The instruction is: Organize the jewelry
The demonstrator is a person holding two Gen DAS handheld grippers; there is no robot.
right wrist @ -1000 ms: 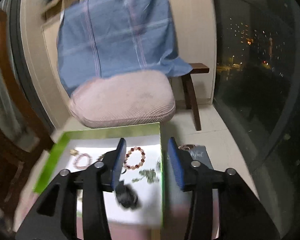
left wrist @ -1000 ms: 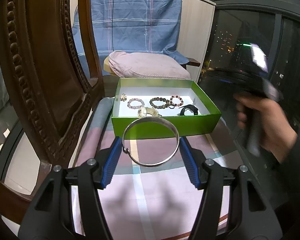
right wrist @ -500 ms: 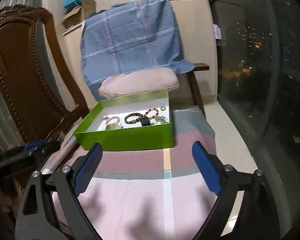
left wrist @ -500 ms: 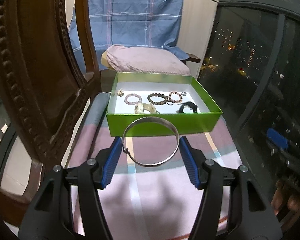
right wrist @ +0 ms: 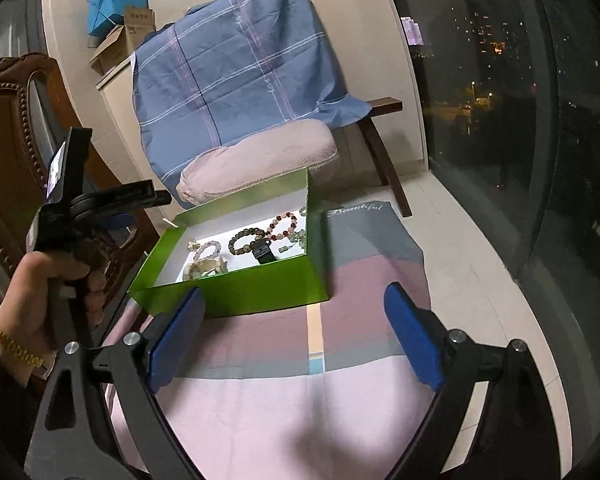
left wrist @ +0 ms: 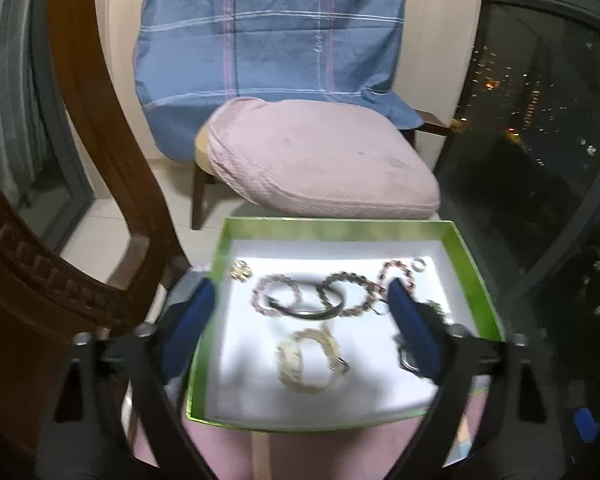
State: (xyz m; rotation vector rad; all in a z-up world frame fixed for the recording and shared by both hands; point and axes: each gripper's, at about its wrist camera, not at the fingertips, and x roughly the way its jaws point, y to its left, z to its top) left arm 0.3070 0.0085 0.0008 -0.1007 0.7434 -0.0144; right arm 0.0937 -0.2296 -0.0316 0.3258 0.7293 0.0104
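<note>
In the blurred left wrist view, the left claw (left wrist: 300,328) is seen over the shallow green cardboard box with a white floor (left wrist: 472,268), its blue pads spread wide and opening. The plain silver metal bangle (left wrist: 306,304) lies free between them in the middle of the frame, on the box floor, resting across two beaded bracelets (left wrist: 348,294); neither pad touches it. A pale cream bracelet (left wrist: 308,360) lies lower in the box. A dark object at the right pad is largely hidden and cannot be identified. A small gold piece (left wrist: 240,271) at the box's upper left is too blurred to name.

In the right wrist view, the right claw (right wrist: 296,336) is held wide with nothing between its pads, above the pink and grey striped cloth on the table (right wrist: 360,280). The box sits in the centre of that frame, and its near wall hides part of the contents; the bangle cannot be made out there. At the left edge, a hand (right wrist: 56,284) wearing a gold chain bracelet (right wrist: 12,344) grips the other tool's handle, its sleeve cut off by the frame.
</note>
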